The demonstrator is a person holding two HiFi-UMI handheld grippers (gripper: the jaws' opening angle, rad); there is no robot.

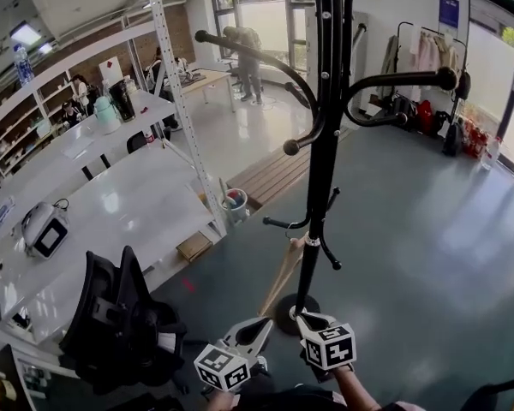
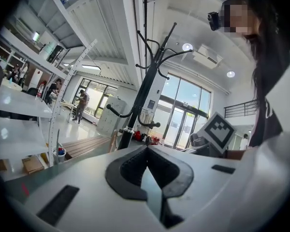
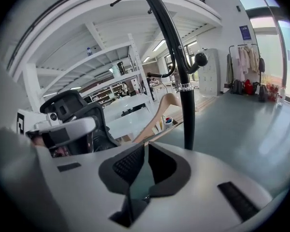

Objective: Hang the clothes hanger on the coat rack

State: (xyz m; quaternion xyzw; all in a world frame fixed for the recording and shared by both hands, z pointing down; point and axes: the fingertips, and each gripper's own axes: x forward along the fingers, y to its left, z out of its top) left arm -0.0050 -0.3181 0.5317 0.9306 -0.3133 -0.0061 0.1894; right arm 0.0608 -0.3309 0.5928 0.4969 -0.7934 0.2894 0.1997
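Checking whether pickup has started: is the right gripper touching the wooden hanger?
Apart. The right gripper view shows the right gripper shut on nothing, the wooden hanger farther off beside the coat rack.

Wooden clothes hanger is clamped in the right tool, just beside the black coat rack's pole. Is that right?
Not quite. The wooden clothes hanger is beside the black coat rack's pole, but the right tool is not clamping it. The right gripper view shows its jaws together with nothing between them and the hanger out beyond them.

Pale wooden hanger [image 1: 283, 274], tilted, low beside upright black coat rack [image 1: 323, 144] pole.
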